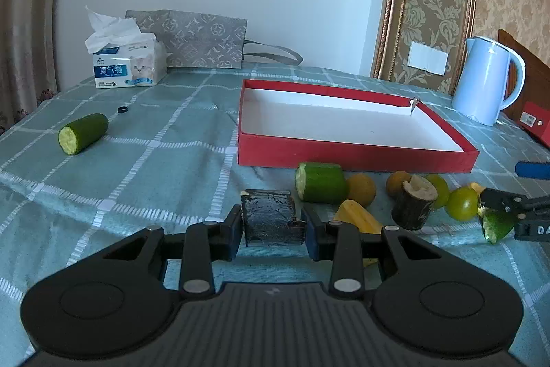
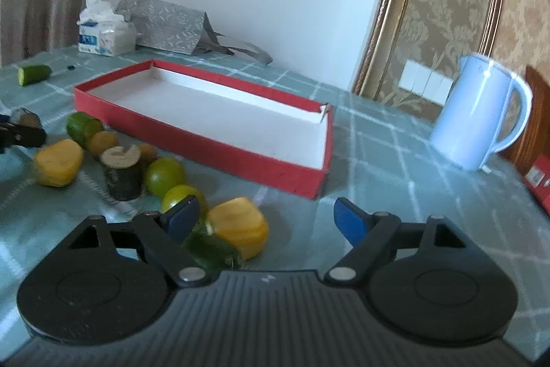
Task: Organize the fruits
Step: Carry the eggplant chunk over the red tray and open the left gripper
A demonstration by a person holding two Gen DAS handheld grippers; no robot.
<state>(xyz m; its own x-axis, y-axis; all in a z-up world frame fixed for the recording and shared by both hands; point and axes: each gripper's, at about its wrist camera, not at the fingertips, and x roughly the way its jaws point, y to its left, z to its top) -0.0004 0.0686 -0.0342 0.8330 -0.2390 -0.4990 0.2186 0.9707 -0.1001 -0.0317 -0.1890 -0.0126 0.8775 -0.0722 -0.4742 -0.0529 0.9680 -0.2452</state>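
Observation:
My left gripper [image 1: 273, 222] is shut on a dark, rough block [image 1: 271, 215] just above the cloth. In front of it lies a pile: a cut cucumber piece [image 1: 321, 183], a yellow chunk [image 1: 357, 217], a bark-covered stub [image 1: 414, 203], small brown fruits [image 1: 361, 190] and green limes [image 1: 462, 203]. My right gripper [image 2: 266, 219] stands open. A yellow chunk [image 2: 240, 226] lies between its fingers, close to the left finger [image 2: 182, 215] and clear of the right one. A green wedge [image 2: 209, 250] lies under that left finger. The red box [image 1: 343, 157] behind the pile has a bare white floor.
Another cucumber piece [image 1: 82, 133] lies alone at the far left. A tissue pack [image 1: 129, 66] and a grey patterned bag [image 1: 192, 39] stand at the back by the wall. A white kettle [image 1: 484, 81] stands at the right, near a red carton [image 2: 539, 178].

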